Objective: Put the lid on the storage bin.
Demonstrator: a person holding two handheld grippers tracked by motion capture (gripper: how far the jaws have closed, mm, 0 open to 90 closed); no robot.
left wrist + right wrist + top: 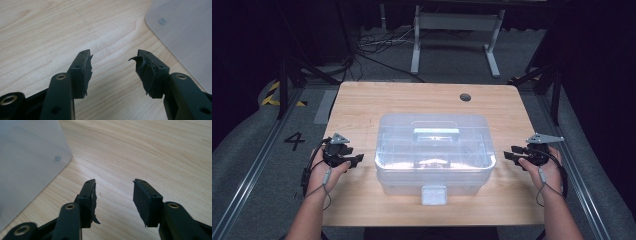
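Forearms come in from the near edge of the wooden table [362,105], one on each side of a clear plastic storage box [432,152] that sits in the middle of the tabletop. That box is the landmark: translucent, with rounded corners, a lid on top carrying a flat handle [436,134] at its centre, and a whitish latch [434,194] on its near wall, facing the person.

Left of the box, apart from its side wall, the left gripper [353,160] is held in a hand with its jaws pointing toward the box. Its own view shows the jaws spread apart with only bare wood grain between them; the pads [87,72] look torn and ragged at their edges, and a rounded corner of the box shows just beyond the jaw on that view's right. Nothing is held.

Right of the box, also clear of its wall, the right gripper [513,154] mirrors it, jaws aimed inward at the box. Its own view shows them standing wide, released, with bare table between the pads [142,197] and the box's frosted corner off to that view's left.

Beyond the box, a dark round grommet hole [465,97] sits in the tabletop near the far edge. Behind the table stands a grey metal frame [457,35] with loose cables [377,42] on the floor to the box's far left, and a painted number 4 [294,141] marks the floor beside the table.

Nothing lies between either gripper and the box.
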